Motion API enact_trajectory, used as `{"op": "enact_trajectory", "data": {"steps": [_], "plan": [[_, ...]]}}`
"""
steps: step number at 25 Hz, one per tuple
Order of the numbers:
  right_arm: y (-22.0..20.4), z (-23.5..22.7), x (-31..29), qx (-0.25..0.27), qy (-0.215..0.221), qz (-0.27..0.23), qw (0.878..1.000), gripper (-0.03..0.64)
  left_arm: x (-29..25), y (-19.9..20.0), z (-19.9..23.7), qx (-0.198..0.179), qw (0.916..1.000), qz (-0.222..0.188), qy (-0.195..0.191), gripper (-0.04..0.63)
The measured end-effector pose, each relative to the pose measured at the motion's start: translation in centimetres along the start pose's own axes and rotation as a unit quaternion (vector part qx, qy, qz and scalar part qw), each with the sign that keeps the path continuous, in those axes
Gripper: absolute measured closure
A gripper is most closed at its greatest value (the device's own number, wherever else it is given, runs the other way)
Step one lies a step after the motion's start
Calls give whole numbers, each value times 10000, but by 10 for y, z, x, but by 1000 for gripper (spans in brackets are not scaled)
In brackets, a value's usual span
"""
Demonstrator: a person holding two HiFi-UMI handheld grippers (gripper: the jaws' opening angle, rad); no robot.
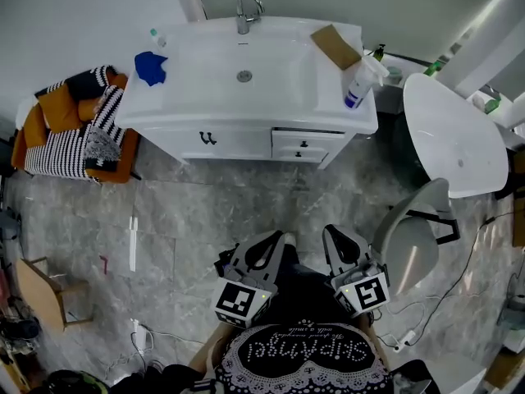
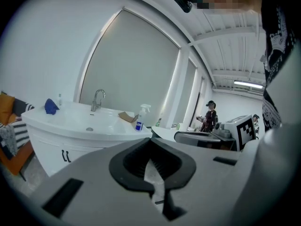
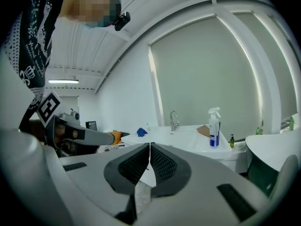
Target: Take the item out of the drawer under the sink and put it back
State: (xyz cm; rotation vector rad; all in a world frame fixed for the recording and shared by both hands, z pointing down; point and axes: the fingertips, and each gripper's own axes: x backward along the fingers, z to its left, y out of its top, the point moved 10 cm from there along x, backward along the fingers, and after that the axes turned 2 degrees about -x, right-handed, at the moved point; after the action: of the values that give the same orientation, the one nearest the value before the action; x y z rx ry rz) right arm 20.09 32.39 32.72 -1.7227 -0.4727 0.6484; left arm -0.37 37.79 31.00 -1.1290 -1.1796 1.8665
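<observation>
Left gripper (image 2: pixel 150 142): jaws together, nothing between them. Right gripper (image 3: pixel 150 144): likewise closed, empty. Both are well short of the sink (image 1: pixel 271 80). The drawer (image 1: pixel 303 145) beneath is closed, so the item is unseen. Step, as judged: approach. Square up to the knob, open one gripper's jaws before contact, and pull straight.

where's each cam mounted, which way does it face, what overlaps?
Head view: on the person's head, looking steeply down at the floor and sink; left gripper, right gripper and shirt show at the bottom.
Left gripper view: on the left gripper, looking along its shut jaws at the sink; shirt and right gripper's cube at right.
Right gripper view: on the right gripper, along its shut jaws at the sink; shirt and left gripper at left.
Shared: all three show sink, faucet, spray bottle.
</observation>
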Motion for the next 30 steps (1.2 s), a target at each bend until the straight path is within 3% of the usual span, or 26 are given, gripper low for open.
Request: {"op": "enact_trajectory", "data": {"steps": [12,25,30], "plan": [[14,-38,-18,71,217,12,9997,597,-39,12,-2,54,9998,-75,182,591],[15,-49,-30,103,184,106,9997,597,-45,17,11,194,9993,-147,283,591],[14,-49,-45,134,9,146,9998,597,-55,21,29,214,9996,-132,101,591]]}}
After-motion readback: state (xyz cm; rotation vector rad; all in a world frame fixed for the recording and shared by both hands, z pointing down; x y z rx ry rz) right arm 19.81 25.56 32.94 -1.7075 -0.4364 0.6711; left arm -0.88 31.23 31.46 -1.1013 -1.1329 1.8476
